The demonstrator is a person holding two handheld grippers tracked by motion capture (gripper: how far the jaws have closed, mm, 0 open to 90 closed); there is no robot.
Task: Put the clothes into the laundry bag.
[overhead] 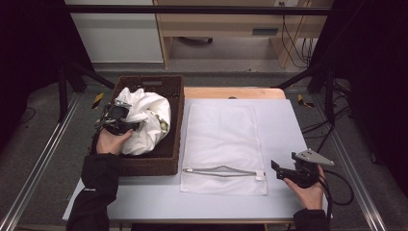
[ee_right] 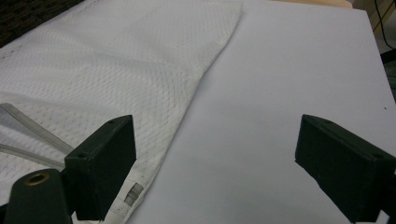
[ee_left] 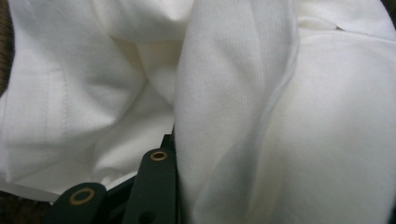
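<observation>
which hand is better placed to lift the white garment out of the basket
Left. The left gripper is already in the basket with its jaws shut on the white garment; the right gripper sits open beside the mesh bag.

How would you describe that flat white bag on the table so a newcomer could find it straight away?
Start at the pale grey table. To the right of the dark wicker basket lies the mesh laundry bag, flat and rectangular. Unlike the crumpled white garment in the basket, it is smooth and netted, with a partly open zip along its near edge.

Grey floor (overhead: 43, 159), wooden desk (overhead: 216, 24) behind
</observation>
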